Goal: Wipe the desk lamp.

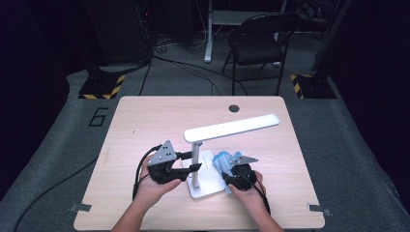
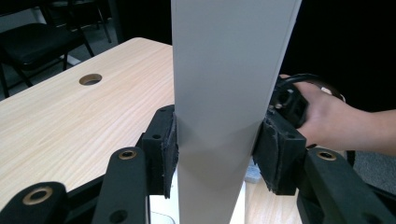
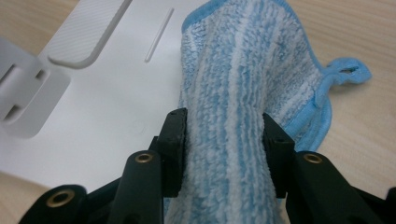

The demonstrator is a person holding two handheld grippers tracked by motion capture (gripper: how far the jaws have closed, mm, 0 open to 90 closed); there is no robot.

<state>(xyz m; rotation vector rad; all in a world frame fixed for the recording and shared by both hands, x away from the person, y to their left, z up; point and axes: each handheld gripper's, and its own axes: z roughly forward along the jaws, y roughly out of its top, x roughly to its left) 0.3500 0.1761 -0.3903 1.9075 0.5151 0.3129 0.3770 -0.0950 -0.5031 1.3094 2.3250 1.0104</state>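
Right hand-held gripper (image 3: 222, 135) clamped on blue cloth (image 3: 247, 70), cloth lying on white lamp base (image 3: 93, 116). Left hand-held gripper (image 2: 215, 154) clamped on lamp post (image 2: 229, 70), table (image 1: 145, 121) centre-near.

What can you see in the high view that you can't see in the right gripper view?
High view alone: the lamp's long head, its post held by the left gripper, the black chair and both hands.

Right gripper view alone: close up, the right gripper pinching the striped blue cloth, and the cloth's little loop.

Both: the cloth, the lamp's white base and the wooden table.
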